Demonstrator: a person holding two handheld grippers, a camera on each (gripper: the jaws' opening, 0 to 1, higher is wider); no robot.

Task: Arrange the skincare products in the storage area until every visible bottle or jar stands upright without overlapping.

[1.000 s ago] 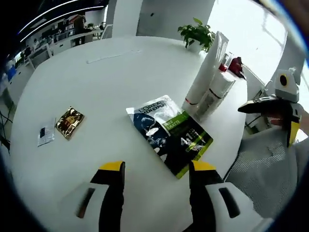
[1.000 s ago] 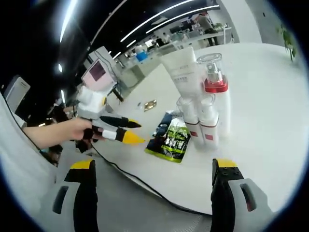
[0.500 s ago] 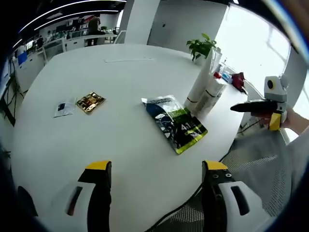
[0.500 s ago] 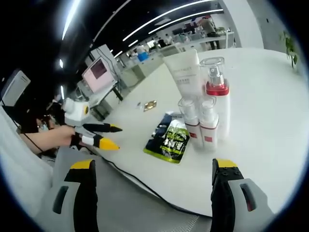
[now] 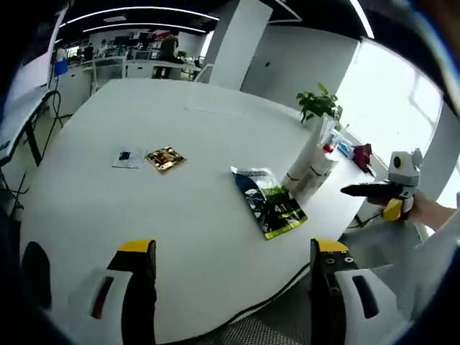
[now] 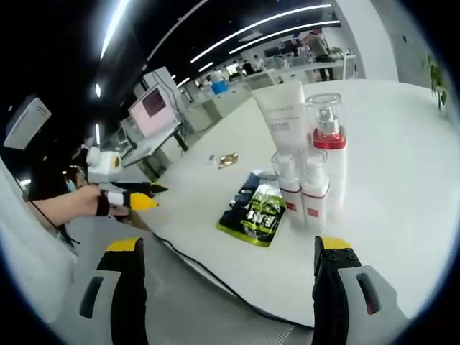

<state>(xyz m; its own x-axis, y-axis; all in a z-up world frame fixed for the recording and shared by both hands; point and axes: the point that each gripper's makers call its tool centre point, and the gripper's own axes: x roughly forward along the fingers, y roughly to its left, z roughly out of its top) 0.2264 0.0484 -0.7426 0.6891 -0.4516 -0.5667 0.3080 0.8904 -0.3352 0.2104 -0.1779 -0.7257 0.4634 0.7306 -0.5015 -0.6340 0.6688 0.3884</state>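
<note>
Both grippers are held spread and empty off the near edge of the round white table (image 5: 144, 215). In the left gripper view, the left gripper (image 5: 230, 251) has its yellow-tipped jaws wide apart above the table's near edge, and the right gripper (image 5: 381, 198) is seen beyond the table's right edge, held in a hand (image 5: 424, 210). In the right gripper view, the right gripper (image 6: 228, 248) is likewise open, with nothing between its jaws, and the left gripper (image 6: 133, 195) is seen at the left, off the table.

A dark and green sachet (image 5: 269, 201) lies flat near the table's right edge. Just beyond it, the skincare bottles (image 6: 309, 180) are grouped upright and close together: a tall white tube (image 6: 282, 118), a pump bottle with a red collar (image 6: 329, 136) and two small white bottles (image 6: 300, 190) in front. A gold packet (image 5: 165, 158) and a small white packet (image 5: 128, 156) lie well apart from them, toward the table's left side. A potted plant (image 5: 318, 106) stands at the far edge.
</note>
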